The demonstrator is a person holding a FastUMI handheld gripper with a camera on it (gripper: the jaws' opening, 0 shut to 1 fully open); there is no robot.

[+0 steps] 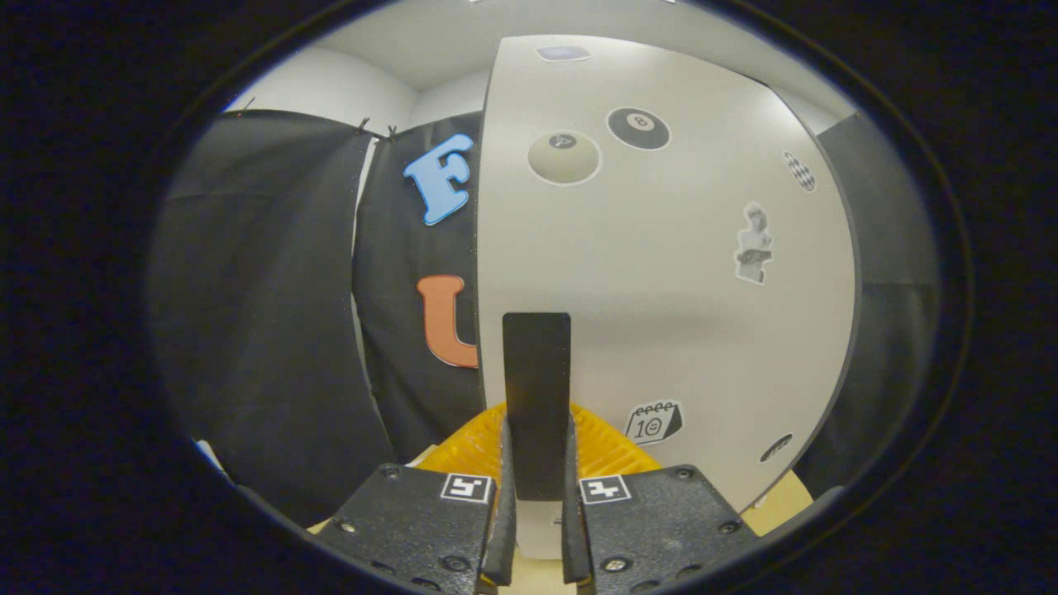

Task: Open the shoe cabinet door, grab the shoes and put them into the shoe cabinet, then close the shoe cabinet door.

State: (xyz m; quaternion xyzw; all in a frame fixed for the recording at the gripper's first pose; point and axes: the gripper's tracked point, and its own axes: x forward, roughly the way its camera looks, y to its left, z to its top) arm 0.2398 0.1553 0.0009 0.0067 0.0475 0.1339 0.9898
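Observation:
The white shoe cabinet door [661, 289] stands close in front of me, upright, with several stickers on its face. A flat black handle [537, 355] runs vertically near the door's left edge. My gripper [537, 430] is shut on the lower part of this handle, one finger pressing each side. The fingers [504, 496] reach straight forward to the door. Whether the door stands ajar or flush with the cabinet I cannot tell from here.
Black booth cloth [264, 314] hangs to the left of the door's edge. A dark grey surface [893, 273] lies past the door's right edge. A pale light-brown surface [785, 500] shows below the door, and white walls [347, 91] rise above the cloth.

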